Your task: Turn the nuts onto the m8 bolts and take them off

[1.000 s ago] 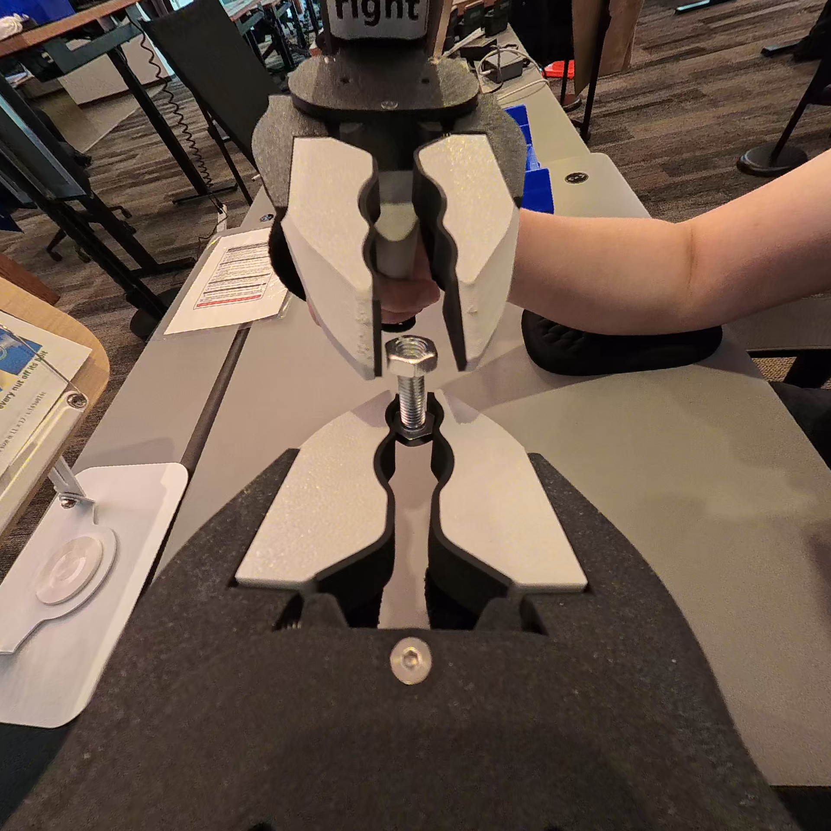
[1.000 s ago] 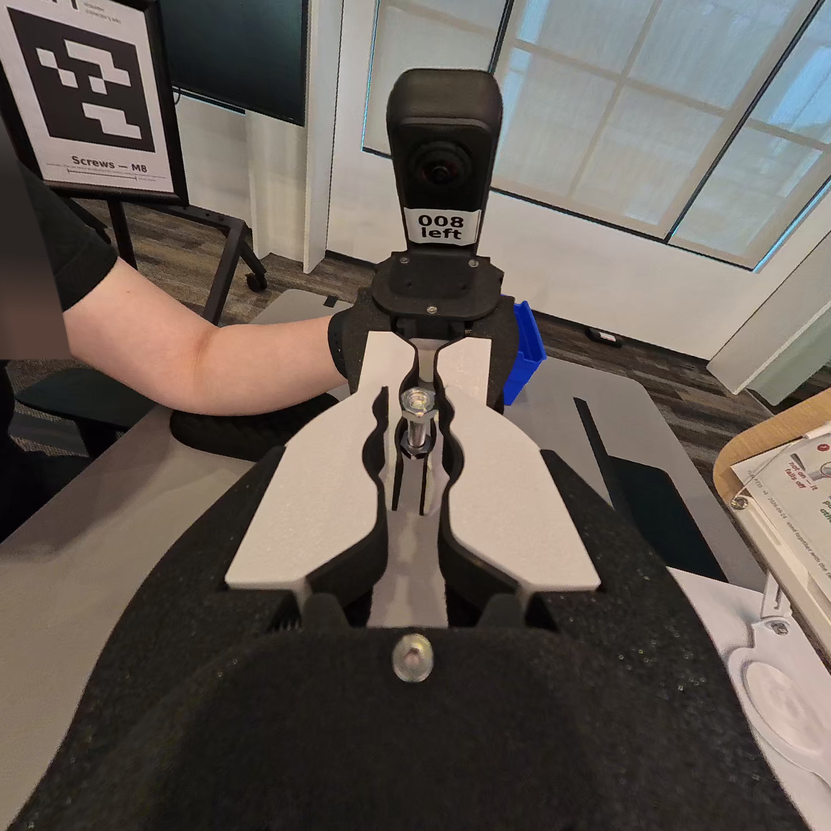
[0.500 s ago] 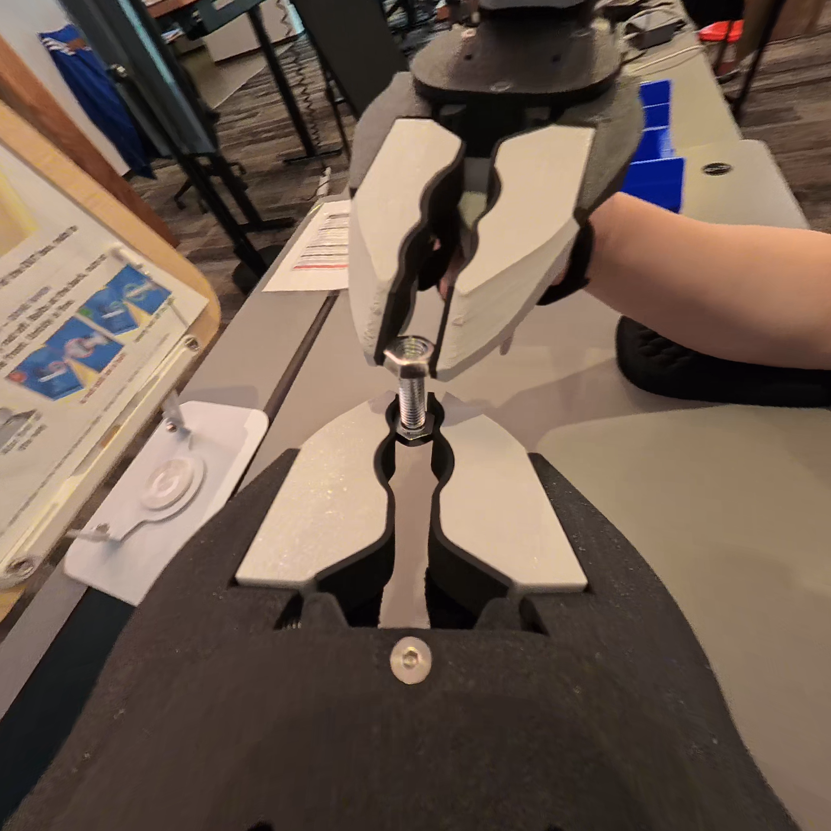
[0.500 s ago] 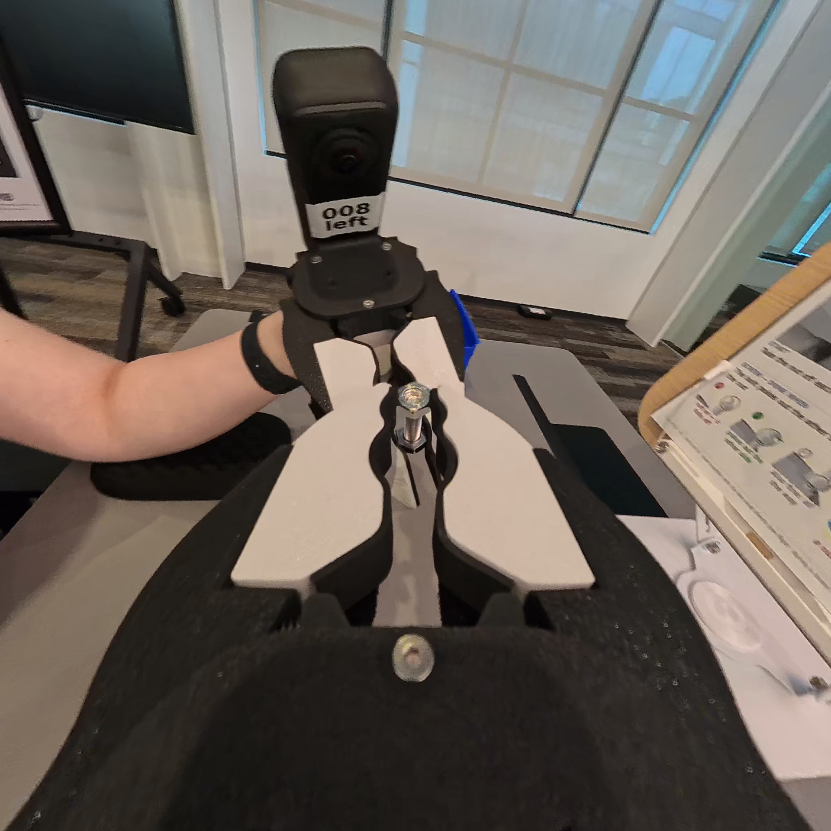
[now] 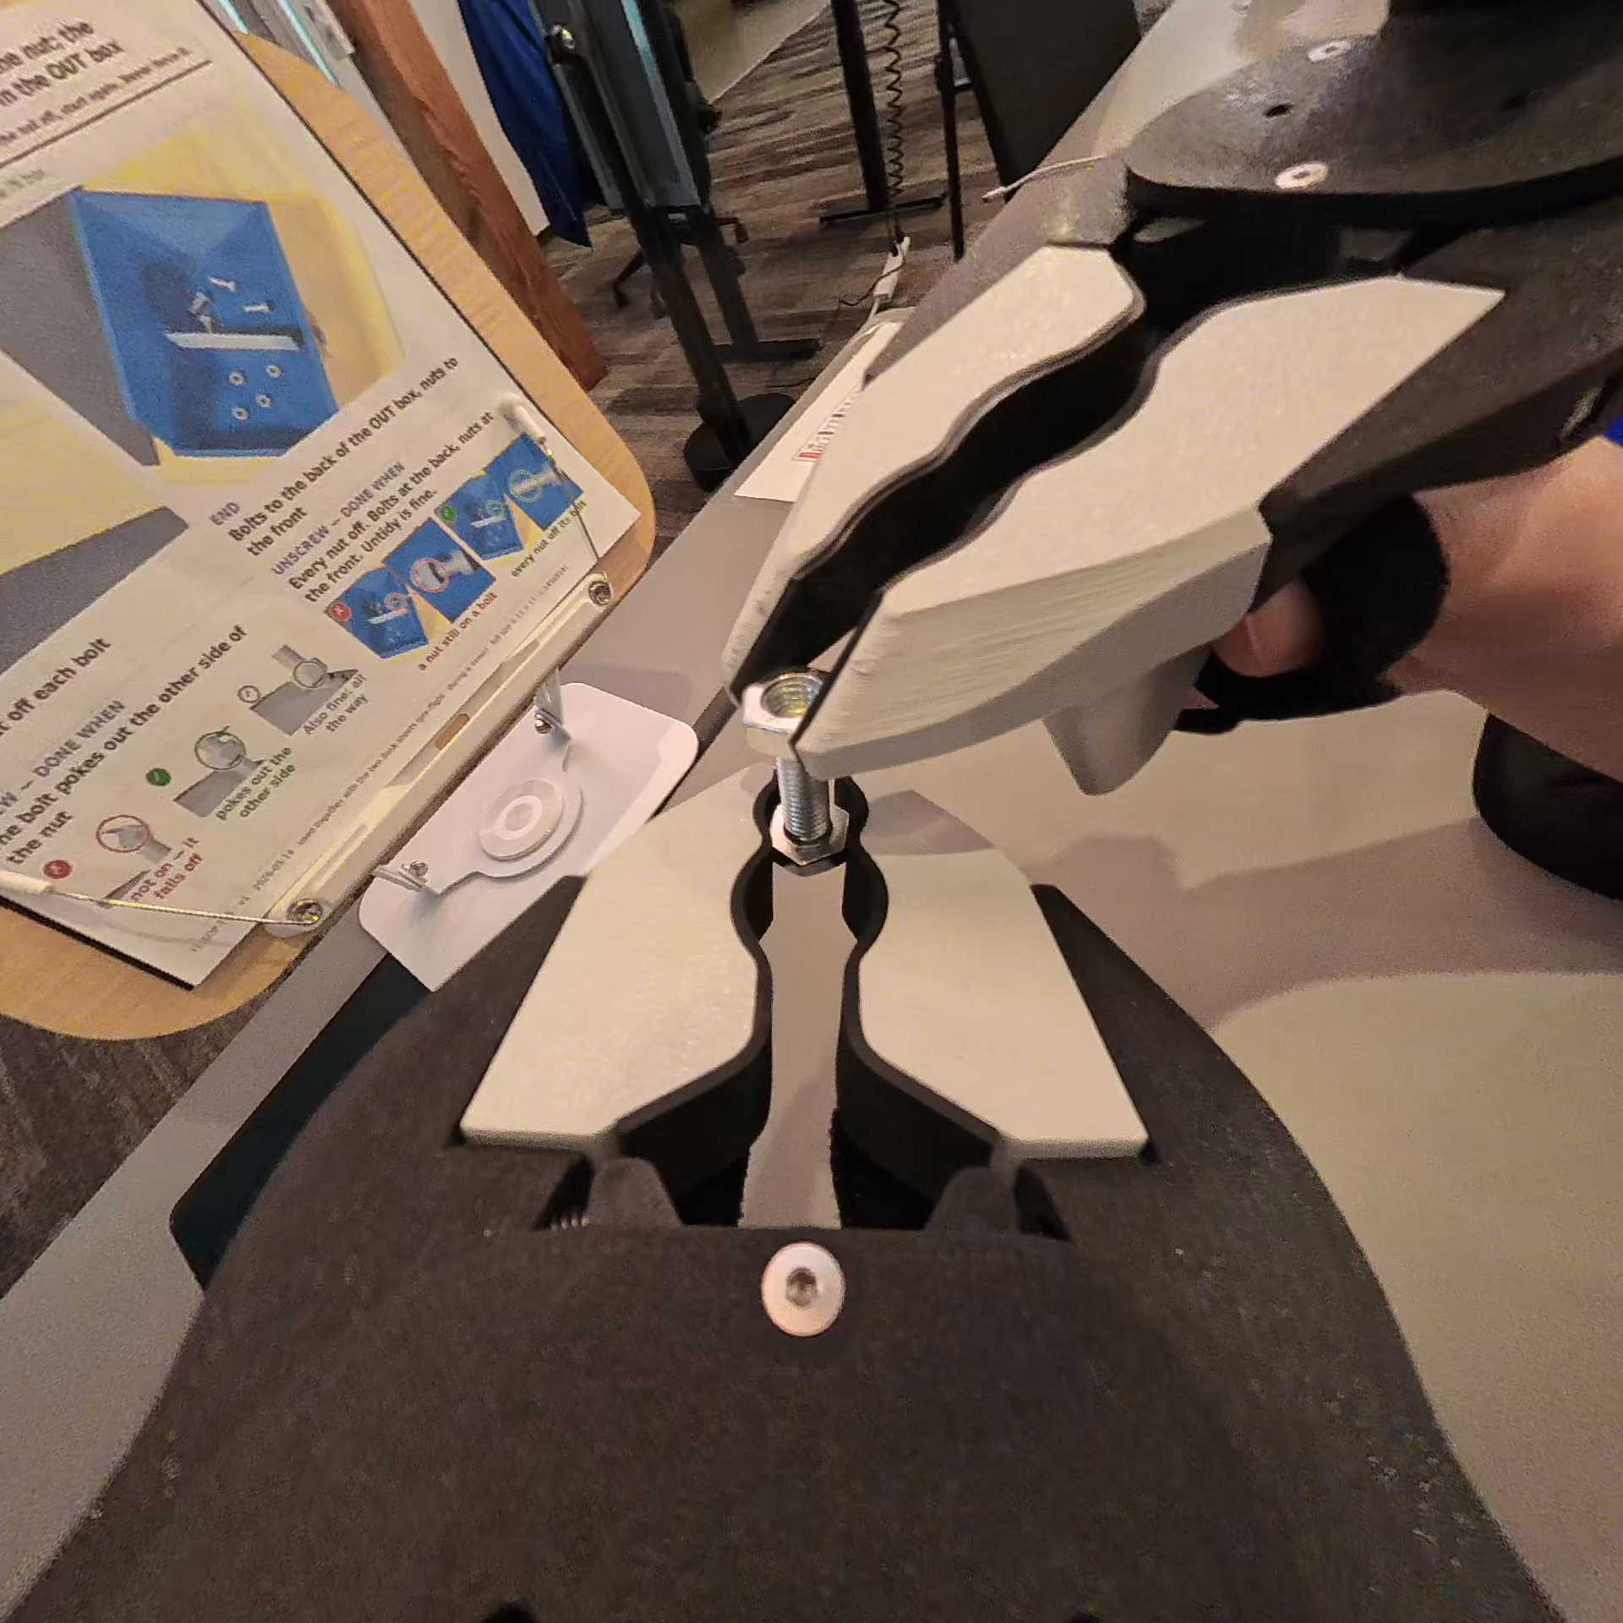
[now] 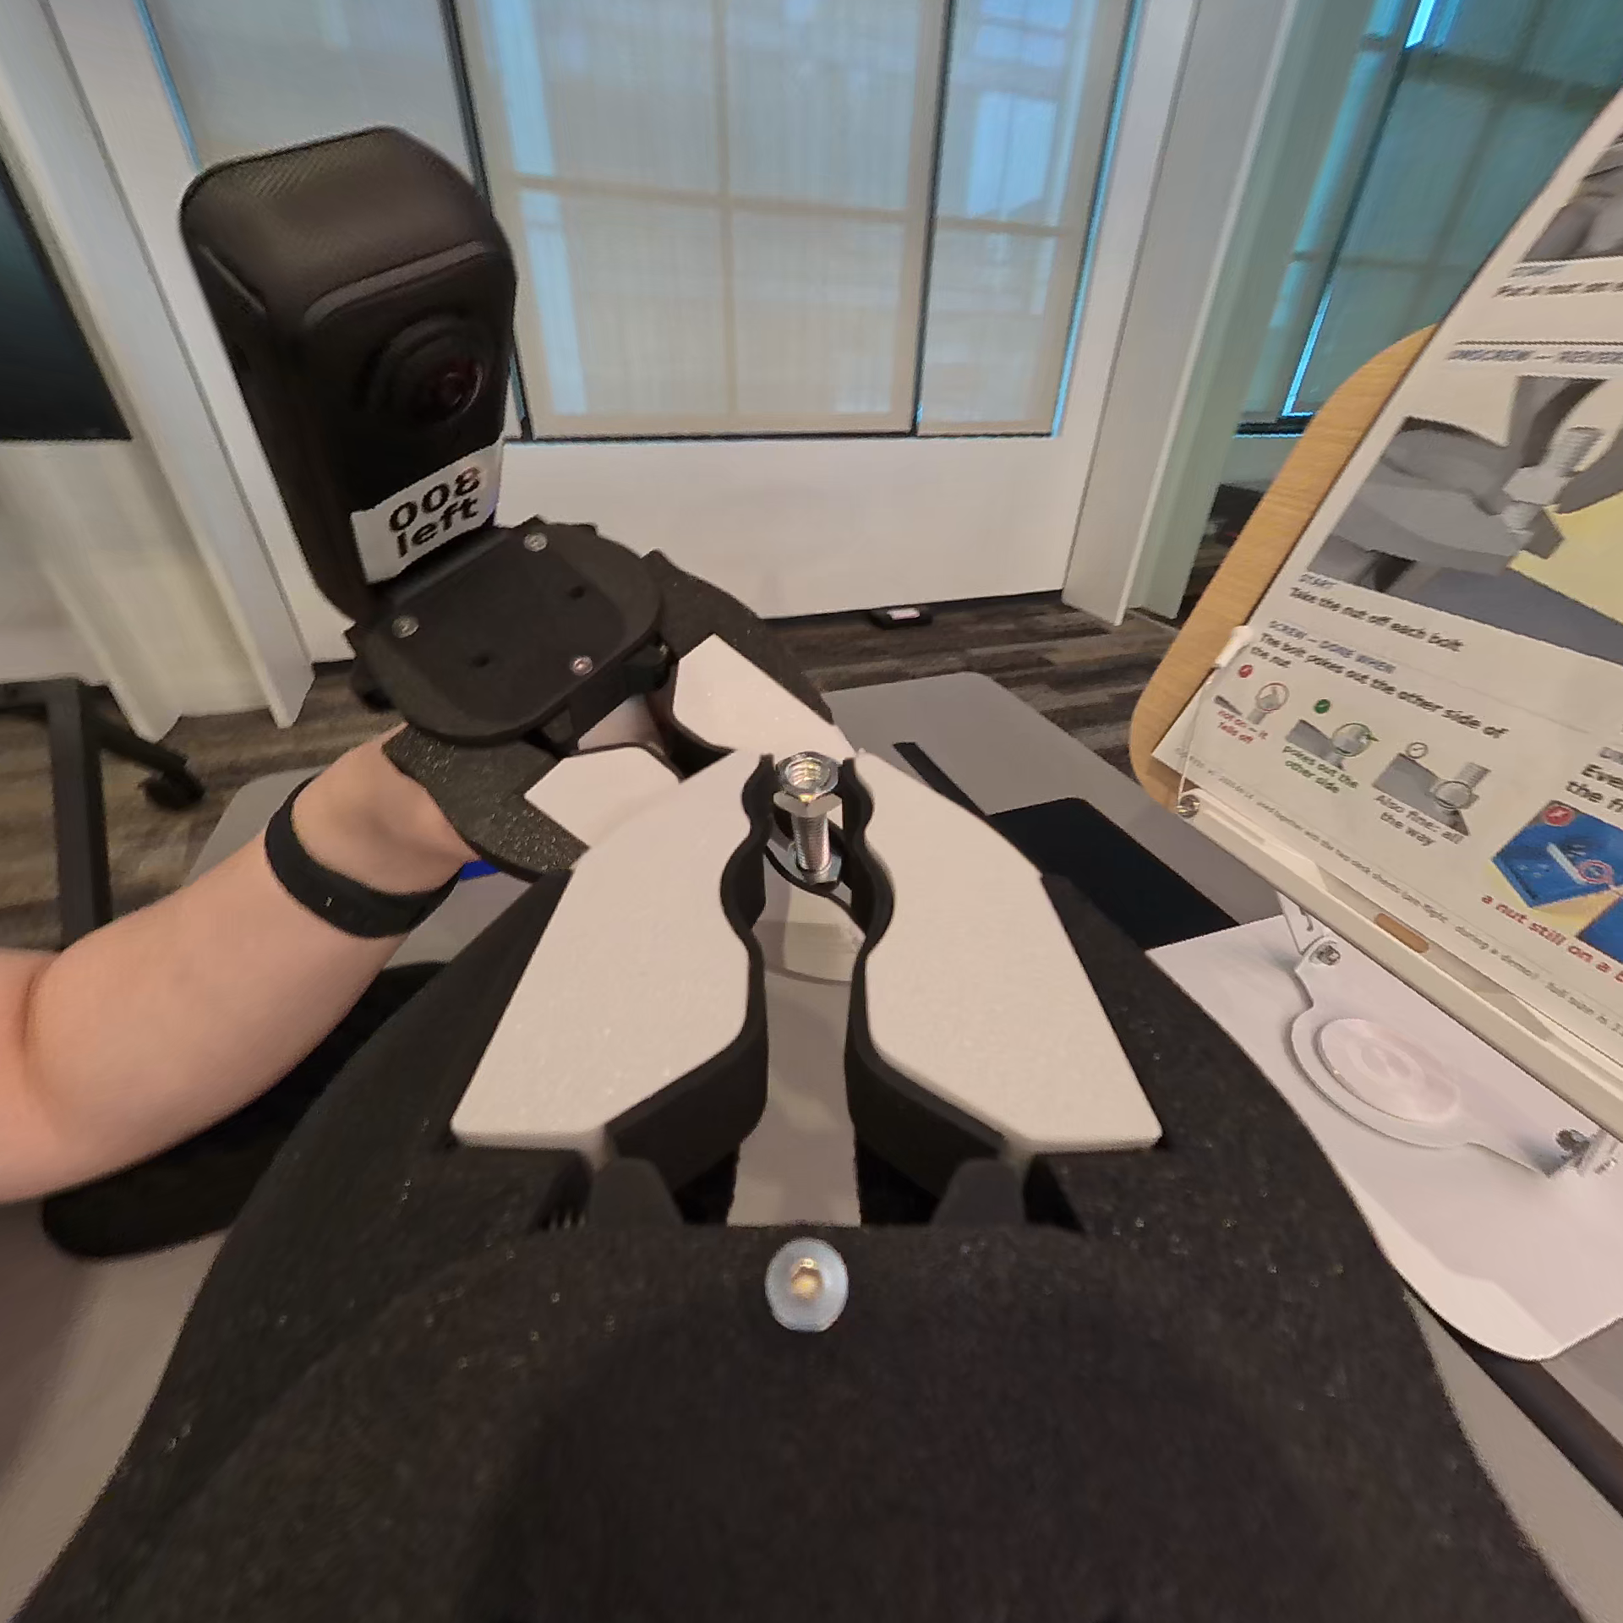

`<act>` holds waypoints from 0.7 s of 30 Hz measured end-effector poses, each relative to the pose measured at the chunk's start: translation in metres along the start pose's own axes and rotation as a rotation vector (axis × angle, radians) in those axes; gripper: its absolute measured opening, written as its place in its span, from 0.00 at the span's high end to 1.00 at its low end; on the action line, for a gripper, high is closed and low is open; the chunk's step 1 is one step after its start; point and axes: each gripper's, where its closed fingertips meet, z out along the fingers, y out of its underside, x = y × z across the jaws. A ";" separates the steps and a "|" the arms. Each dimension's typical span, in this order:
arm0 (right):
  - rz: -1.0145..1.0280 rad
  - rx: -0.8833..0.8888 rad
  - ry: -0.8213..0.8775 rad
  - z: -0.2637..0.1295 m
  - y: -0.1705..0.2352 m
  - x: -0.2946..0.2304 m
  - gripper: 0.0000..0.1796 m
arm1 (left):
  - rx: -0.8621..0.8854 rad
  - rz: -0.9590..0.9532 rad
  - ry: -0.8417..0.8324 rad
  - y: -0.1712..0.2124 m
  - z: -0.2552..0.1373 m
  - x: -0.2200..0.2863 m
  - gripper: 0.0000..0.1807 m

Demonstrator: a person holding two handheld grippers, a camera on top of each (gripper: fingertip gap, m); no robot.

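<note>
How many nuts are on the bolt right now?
1. The nut sits at the tip of the bolt, pinched by the right gripper. The left gripper clamps the bolt's hex head. No other nut shows; any elsewhere is out of view.

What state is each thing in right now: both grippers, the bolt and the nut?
left gripper: fingers shut on the bolt head.
right gripper: fingers shut on the nut.
bolt: upright, thread bare between head and nut.
nut: at the bolt's tip, thread engagement unclear.

1 bolt (image 5: 805, 806), 1 nut (image 5: 784, 705), 2 grippers, 1 instr. board (image 5: 263, 492).
</note>
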 end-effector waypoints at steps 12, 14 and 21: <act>-0.037 0.030 0.107 -0.001 -0.007 0.003 0.92 | 0.009 -0.029 -0.059 -0.007 -0.001 -0.004 0.94; -0.032 0.029 0.101 0.000 -0.007 0.003 0.92 | 0.007 -0.030 -0.054 -0.006 -0.001 -0.004 0.94; -0.059 0.011 0.097 -0.001 -0.006 0.004 0.90 | 0.001 -0.032 -0.031 -0.005 -0.001 -0.001 0.94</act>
